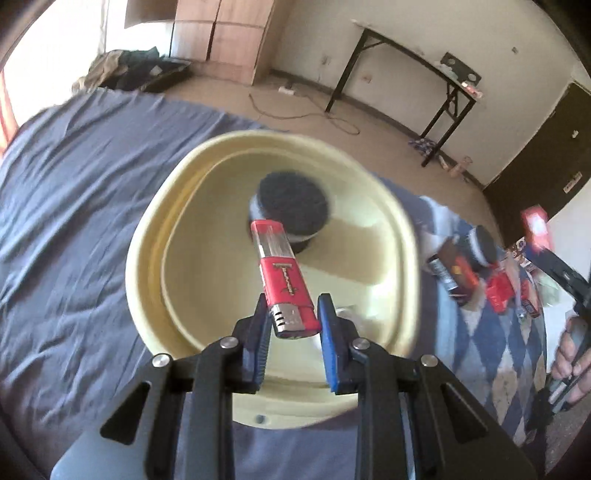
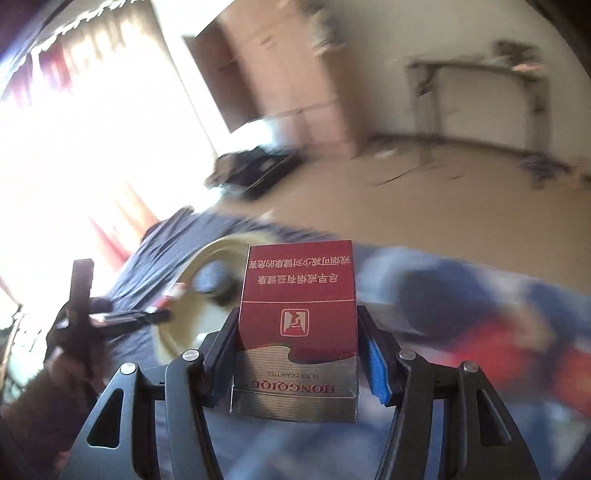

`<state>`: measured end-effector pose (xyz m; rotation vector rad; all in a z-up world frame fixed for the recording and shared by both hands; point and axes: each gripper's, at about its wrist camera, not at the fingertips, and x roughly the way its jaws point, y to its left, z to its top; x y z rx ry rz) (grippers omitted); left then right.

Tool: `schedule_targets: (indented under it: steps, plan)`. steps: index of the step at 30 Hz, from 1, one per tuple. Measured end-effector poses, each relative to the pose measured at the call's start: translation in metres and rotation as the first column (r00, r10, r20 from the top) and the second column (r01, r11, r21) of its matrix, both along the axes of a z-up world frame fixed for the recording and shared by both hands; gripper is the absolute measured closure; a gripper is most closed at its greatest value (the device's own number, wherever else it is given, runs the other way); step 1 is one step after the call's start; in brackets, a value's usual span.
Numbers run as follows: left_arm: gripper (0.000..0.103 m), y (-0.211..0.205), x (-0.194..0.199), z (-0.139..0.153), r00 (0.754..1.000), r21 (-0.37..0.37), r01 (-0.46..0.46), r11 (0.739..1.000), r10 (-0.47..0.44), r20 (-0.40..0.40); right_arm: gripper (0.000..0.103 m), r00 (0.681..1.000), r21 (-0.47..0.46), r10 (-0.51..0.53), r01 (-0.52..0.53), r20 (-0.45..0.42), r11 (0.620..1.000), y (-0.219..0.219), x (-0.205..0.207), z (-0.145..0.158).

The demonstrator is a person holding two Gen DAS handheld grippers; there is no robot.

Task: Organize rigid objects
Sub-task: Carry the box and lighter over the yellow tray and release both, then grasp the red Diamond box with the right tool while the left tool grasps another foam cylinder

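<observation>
My left gripper is shut on a red lighter, which sticks out forward above a cream plastic basin on the blue bedsheet. A round dark-topped jar lies inside the basin. My right gripper is shut on a red and silver cigarette pack, held above the bed. In the right wrist view the basin shows blurred behind the pack, with the left gripper and the lighter at its left rim. The right gripper's body and a hand show at the right edge of the left wrist view.
A heap of small items, among them a dark-lidded jar, cans and red boxes, lies on a diamond-patterned cloth right of the basin. Beyond the bed are bare floor, a black folding table, a wooden wardrobe and a dark bag.
</observation>
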<state>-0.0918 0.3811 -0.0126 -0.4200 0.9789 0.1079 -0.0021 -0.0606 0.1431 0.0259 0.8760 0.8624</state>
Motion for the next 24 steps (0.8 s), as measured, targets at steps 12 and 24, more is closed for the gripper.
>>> schedule_targets:
  steps: [12,24]
  plan:
    - [0.077,0.017,0.035,-0.054,0.996,0.027,0.016,1.000,-0.013,-0.083,0.045,0.964,-0.398,0.243,-0.266,-0.110,0.878,0.209,0.034,-0.104]
    - [0.013,0.015,0.006,-0.024,0.997,0.019,-0.070,0.997,0.070,-0.037,0.018,0.981,-0.361,0.177,-0.192,-0.076,0.912,0.209,0.021,-0.106]
